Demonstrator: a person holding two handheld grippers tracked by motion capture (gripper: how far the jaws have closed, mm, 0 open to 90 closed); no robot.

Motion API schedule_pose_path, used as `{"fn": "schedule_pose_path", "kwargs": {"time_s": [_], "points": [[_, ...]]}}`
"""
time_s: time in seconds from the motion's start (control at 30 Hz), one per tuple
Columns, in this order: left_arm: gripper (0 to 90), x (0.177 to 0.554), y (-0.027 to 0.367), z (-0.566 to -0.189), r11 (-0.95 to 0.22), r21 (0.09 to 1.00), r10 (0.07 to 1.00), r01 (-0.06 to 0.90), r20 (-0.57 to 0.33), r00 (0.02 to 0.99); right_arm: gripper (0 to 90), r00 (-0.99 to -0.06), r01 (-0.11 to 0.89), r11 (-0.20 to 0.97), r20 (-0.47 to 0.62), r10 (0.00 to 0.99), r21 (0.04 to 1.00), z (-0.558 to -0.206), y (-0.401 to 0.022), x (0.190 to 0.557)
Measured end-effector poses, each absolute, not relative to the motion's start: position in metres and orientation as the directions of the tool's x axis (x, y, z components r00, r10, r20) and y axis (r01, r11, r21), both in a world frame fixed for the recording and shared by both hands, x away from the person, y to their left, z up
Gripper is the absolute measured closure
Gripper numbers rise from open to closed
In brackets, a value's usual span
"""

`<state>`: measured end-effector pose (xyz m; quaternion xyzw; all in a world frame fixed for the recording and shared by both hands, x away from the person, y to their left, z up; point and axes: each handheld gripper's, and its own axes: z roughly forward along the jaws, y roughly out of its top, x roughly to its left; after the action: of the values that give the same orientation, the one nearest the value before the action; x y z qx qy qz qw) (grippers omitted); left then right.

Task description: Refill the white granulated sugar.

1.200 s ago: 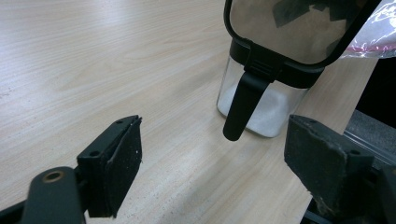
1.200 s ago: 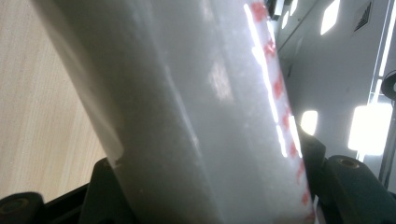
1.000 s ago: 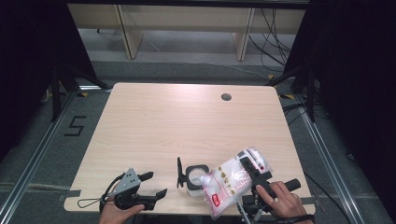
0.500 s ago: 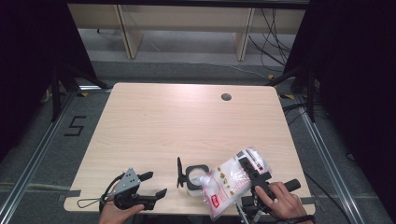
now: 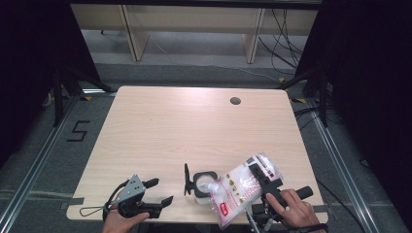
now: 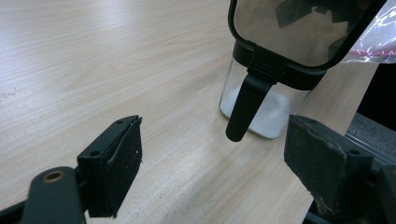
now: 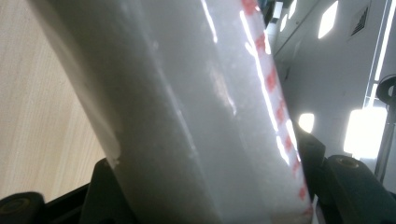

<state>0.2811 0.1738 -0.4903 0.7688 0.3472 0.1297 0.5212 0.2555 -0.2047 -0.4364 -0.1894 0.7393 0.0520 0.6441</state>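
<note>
A clear square container (image 5: 204,185) with a black rim stands near the table's front edge, a little white powder in its bottom (image 6: 261,109). Its lid (image 5: 186,178) is flipped up on the left side, and in the left gripper view the lid (image 6: 299,28) hangs over the latch. My right gripper (image 5: 262,174) is shut on a plastic bag of white powder (image 5: 238,190), tilted with its lower end over the container. The bag (image 7: 187,116) sits between the right gripper's (image 7: 210,177) jaws. My left gripper (image 5: 163,191) rests open left of the container, and between the jaws of the left gripper (image 6: 212,154) is nothing.
The wooden table (image 5: 194,126) has a round cable hole (image 5: 235,101) at the back right. Its front edge runs just below both hands. Wooden shelving (image 5: 194,29) stands beyond the table, and dark curtains hang at both sides.
</note>
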Motion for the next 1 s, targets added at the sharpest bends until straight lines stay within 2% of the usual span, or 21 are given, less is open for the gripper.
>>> {"fn": "schedule_pose_path", "kwargs": {"time_s": [0.03,0.23,0.3,0.43,0.53,0.73,1.0], "points": [[18.7,0.2811,0.1736,-0.4903,-0.216,0.891,0.669,0.399,-0.163,0.726,43.6,-0.115,-0.331,0.934,-0.977,-0.181,-0.134,-0.4388,-0.2056,0.2546],[18.7,0.2813,0.1740,-0.4901,-0.220,0.893,0.663,0.393,-0.158,0.732,43.7,-0.092,-0.356,0.917,-0.970,-0.226,-0.180,-0.4353,-0.2052,0.2562],[18.7,0.2814,0.1739,-0.4902,-0.219,0.893,0.662,0.393,-0.160,0.732,43.7,-0.100,-0.349,0.925,-0.976,-0.195,-0.149,-0.4379,-0.2063,0.2563],[18.7,0.2812,0.1735,-0.4904,-0.215,0.893,0.661,0.397,-0.166,0.731,43.7,-0.106,-0.343,0.921,-0.967,-0.231,-0.182,-0.4349,-0.2054,0.2559],[18.6,0.2810,0.1737,-0.4903,-0.213,0.893,0.664,0.397,-0.166,0.729,43.9,-0.126,-0.333,0.933,-0.974,-0.191,-0.139,-0.4389,-0.2071,0.2561],[18.7,0.2809,0.1737,-0.4903,-0.214,0.892,0.664,0.398,-0.166,0.729,44.0,-0.096,-0.359,0.920,-0.975,-0.203,-0.156,-0.4384,-0.2071,0.2581],[18.7,0.2811,0.1740,-0.4901,-0.213,0.893,0.662,0.395,-0.165,0.731,44.2,-0.112,-0.355,0.919,-0.968,-0.223,-0.171,-0.4370,-0.2071,0.2585]]}}
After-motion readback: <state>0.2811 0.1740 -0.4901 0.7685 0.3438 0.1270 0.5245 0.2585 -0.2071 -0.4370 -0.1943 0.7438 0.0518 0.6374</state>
